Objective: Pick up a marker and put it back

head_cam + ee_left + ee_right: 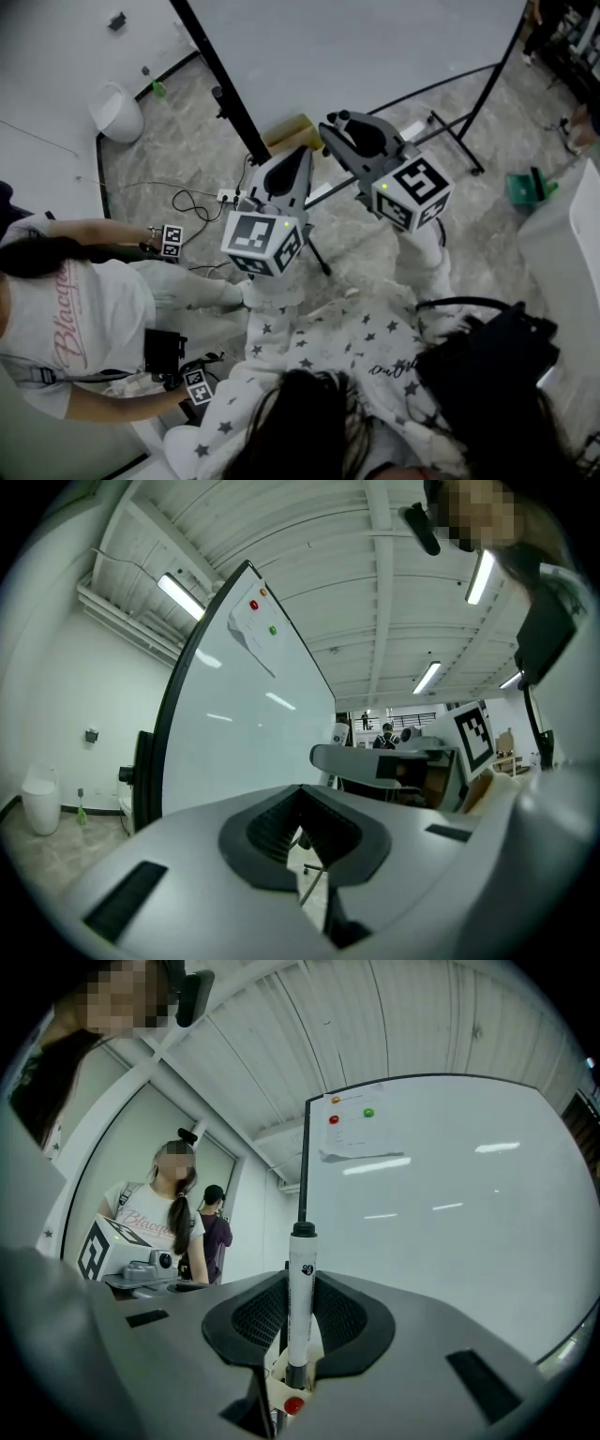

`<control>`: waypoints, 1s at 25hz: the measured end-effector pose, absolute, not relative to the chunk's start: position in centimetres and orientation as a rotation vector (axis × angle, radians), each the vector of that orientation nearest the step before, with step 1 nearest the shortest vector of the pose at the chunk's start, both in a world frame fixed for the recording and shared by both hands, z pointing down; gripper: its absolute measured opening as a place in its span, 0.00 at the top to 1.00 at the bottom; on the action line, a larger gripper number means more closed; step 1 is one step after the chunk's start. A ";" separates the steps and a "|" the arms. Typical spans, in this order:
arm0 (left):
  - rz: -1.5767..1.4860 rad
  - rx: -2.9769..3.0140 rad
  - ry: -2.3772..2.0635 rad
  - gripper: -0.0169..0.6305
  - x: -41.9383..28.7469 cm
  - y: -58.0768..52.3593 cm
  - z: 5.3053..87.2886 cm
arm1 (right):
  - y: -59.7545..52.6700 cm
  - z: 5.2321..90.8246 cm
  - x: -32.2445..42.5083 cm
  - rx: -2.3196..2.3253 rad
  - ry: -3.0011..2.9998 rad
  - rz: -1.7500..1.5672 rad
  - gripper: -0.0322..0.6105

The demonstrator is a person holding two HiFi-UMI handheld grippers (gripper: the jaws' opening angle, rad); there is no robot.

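Our right gripper's (298, 1321) fingers are pinching the marker (301, 1288). The dark pads press on either side of its white barrel. As best we can judge, its long axis runs roughly along the fingers, not across them. One end sits down by the throat and the dark end pokes out past the tips. That end points towards the whiteboard (450, 1213), in line with its black left edge. Our left gripper's (302, 832) fingers stand only a little apart, with nothing between them but a glimpse of floor. In the head view both grippers are raised side by side in front of the whiteboard, the right gripper (361, 141) reaching slightly further than the left gripper (286, 173). The marker is off its rest and in the right fingers, so we judge the return falls to that hand alone. No view shows a ledge or holder, so we cannot tell which way it lies.
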State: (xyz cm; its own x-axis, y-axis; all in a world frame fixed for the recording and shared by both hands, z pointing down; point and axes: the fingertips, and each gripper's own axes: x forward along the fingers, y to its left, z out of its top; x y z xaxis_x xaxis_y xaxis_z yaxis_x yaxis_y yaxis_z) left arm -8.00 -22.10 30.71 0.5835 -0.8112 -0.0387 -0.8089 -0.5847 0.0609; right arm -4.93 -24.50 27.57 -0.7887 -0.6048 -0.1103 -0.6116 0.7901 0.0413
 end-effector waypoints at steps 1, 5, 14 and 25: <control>-0.110 2.765 -1.415 0.97 -8.0 -22.1 30.7 | -24.4 27.5 -4.8 -0.983 2.879 0.115 0.83; -0.115 2.770 -1.413 0.97 -7.9 -22.2 30.9 | -24.3 27.5 -4.0 -1.002 2.859 0.103 0.83; -0.157 2.724 -1.461 0.97 -8.4 -21.8 31.6 | -24.6 27.2 -2.0 -0.998 2.757 0.051 0.83; -0.128 2.656 -1.538 0.97 -10.4 -22.8 35.6 | -29.2 34.4 -4.3 -1.099 2.752 -0.042 0.83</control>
State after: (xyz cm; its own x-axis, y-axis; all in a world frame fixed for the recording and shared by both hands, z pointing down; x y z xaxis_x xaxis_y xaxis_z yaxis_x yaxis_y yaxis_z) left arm -10.44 -22.80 35.61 0.4955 -0.8678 -0.0371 -0.8620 -0.4965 0.1020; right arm -4.34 -29.22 34.41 -0.7112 -0.6859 -0.1538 -0.6809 0.7266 -0.0917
